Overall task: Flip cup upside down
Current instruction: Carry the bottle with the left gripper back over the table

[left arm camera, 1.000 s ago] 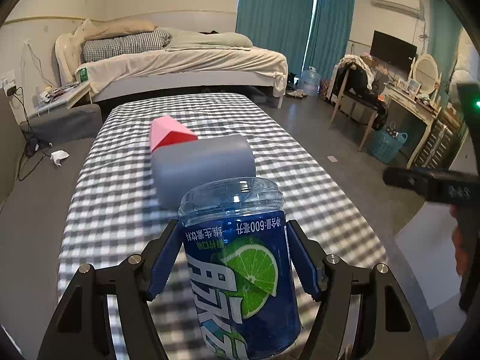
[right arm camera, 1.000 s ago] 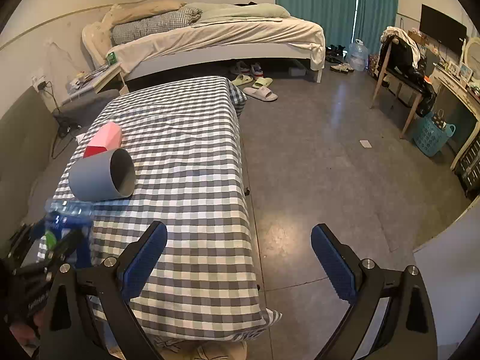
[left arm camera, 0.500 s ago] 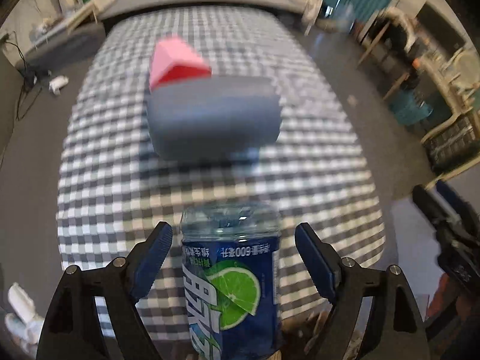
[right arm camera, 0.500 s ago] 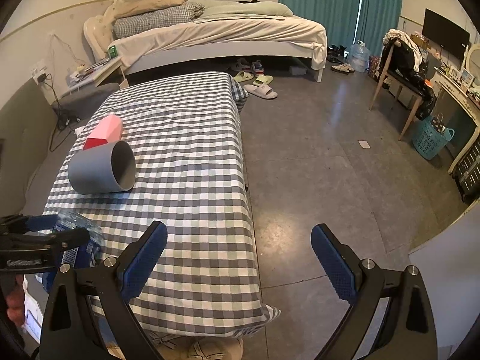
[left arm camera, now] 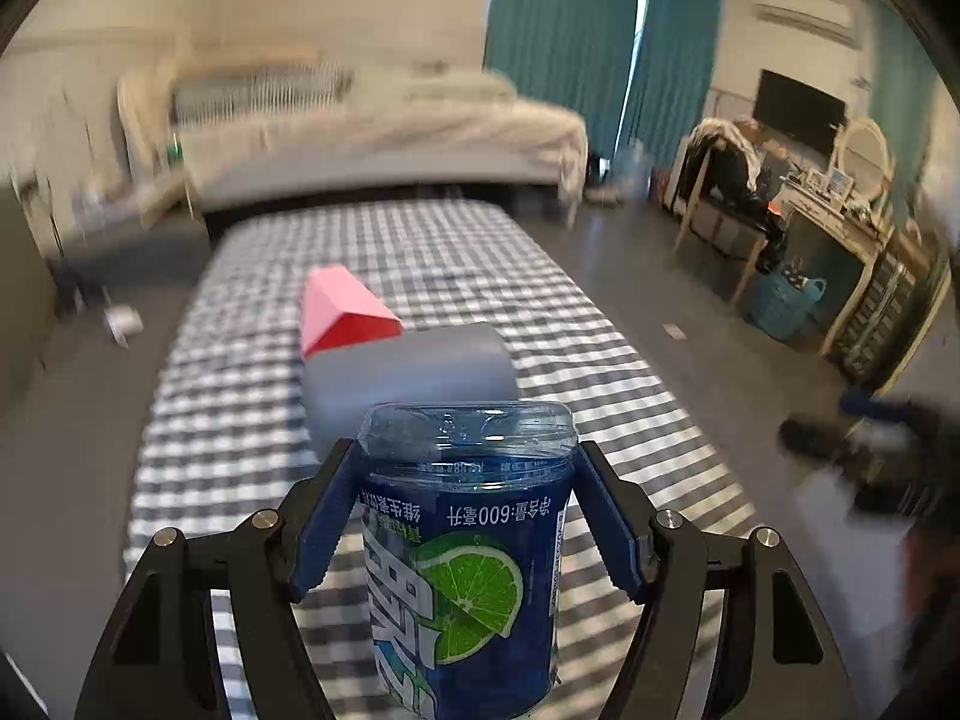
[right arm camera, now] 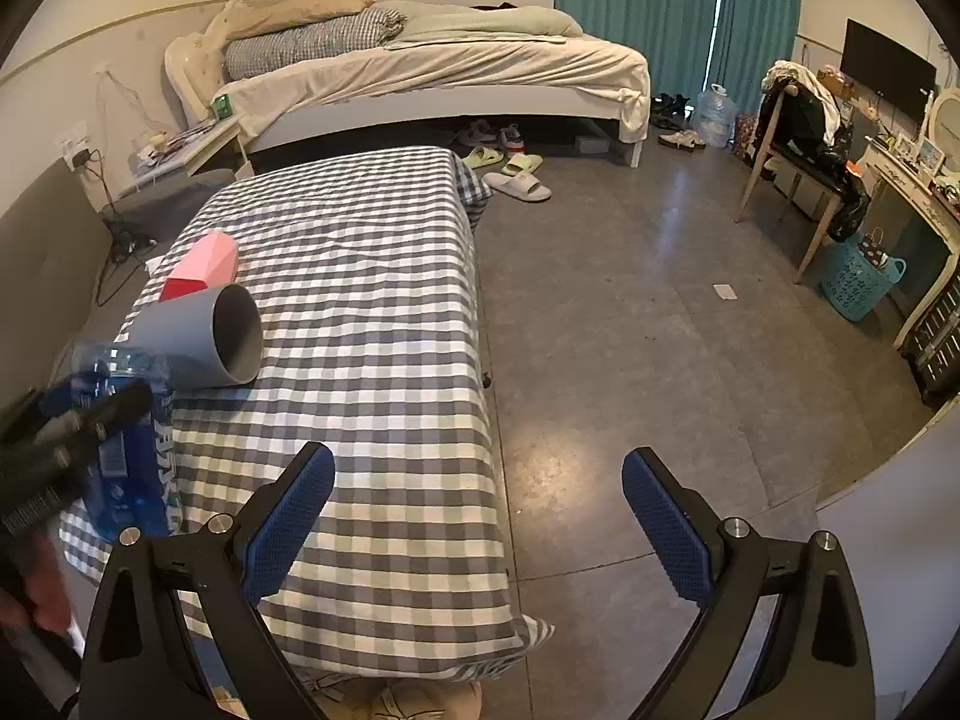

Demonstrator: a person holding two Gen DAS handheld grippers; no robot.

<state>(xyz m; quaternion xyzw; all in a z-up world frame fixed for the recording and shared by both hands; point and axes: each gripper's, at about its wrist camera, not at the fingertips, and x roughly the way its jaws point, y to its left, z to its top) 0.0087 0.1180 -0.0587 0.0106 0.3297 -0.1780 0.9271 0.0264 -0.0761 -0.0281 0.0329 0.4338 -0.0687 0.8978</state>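
A blue plastic cup with a lime label stands between my left gripper's blue pads, its print reading upside down and its clear closed end on top. The pads press its sides, so the gripper is shut on it. In the right wrist view the blue cup is at the table's near left corner, with the left gripper on it. I cannot tell whether it rests on the cloth. My right gripper is open and holds nothing, over the table's near right edge.
A grey cup lies on its side just behind the blue one, mouth facing right. A pink box lies behind it. The checked table stretches toward a bed. A chair and a basket stand at the right.
Half a second ago my left gripper stood open around the blue cup, looking down. Now its pads are closed on the cup again and the view has levelled. The right gripper barely moved.
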